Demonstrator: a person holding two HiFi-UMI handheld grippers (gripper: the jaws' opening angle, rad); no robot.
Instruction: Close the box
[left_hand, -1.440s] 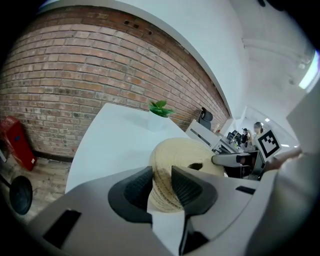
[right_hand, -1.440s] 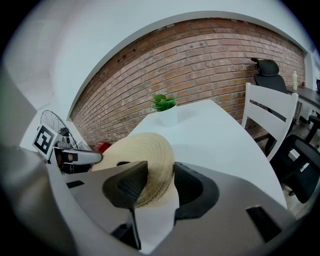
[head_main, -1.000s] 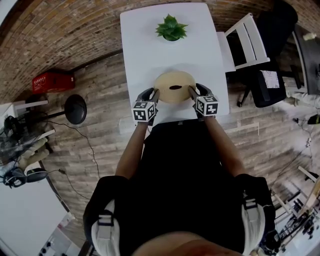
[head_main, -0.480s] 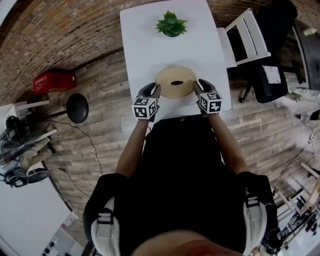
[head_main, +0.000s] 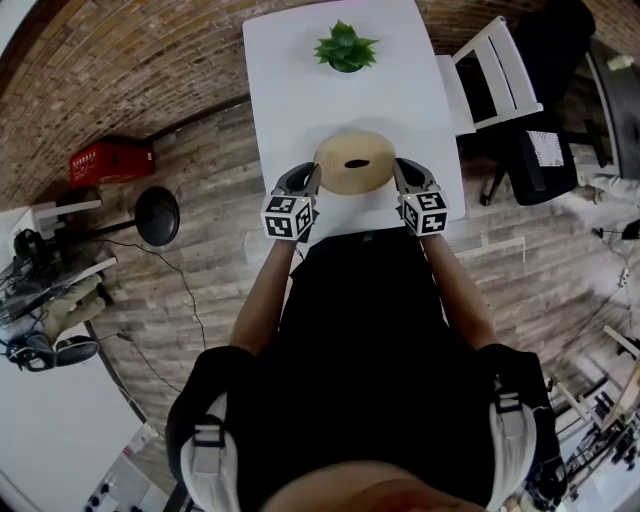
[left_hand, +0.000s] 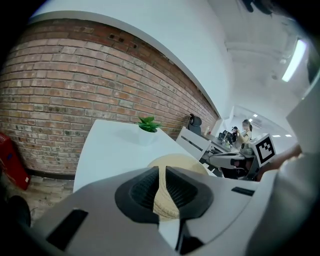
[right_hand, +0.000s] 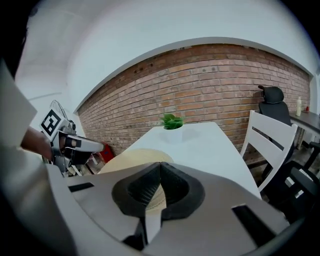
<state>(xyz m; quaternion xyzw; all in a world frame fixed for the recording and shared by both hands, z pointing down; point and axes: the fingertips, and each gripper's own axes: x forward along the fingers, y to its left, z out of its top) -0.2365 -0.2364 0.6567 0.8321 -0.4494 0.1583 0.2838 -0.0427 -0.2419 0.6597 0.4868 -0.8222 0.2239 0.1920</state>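
A round woven straw lid (head_main: 352, 163) with a dark oval opening in its middle hangs over the near end of the white table (head_main: 300, 60). My left gripper (head_main: 312, 180) is shut on its left rim, and the straw edge (left_hand: 180, 162) shows between the narrowed jaws of that gripper (left_hand: 161, 175). My right gripper (head_main: 398, 172) pinches the opposite rim. Its jaws have just been closing, and the woven edge (right_hand: 135, 157) sits between them at the right gripper (right_hand: 160, 172). The box's lower part is hidden under the lid.
A potted green plant (head_main: 345, 47) stands at the table's far end. A white chair (head_main: 490, 70) and a black office chair stand at the right. On the wooden floor at the left are a red crate (head_main: 110, 160) and a round black base (head_main: 157, 215).
Both grippers' jaws have narrowed from wide open onto the lid's rim. The lid and both grippers have risen a little above the table.
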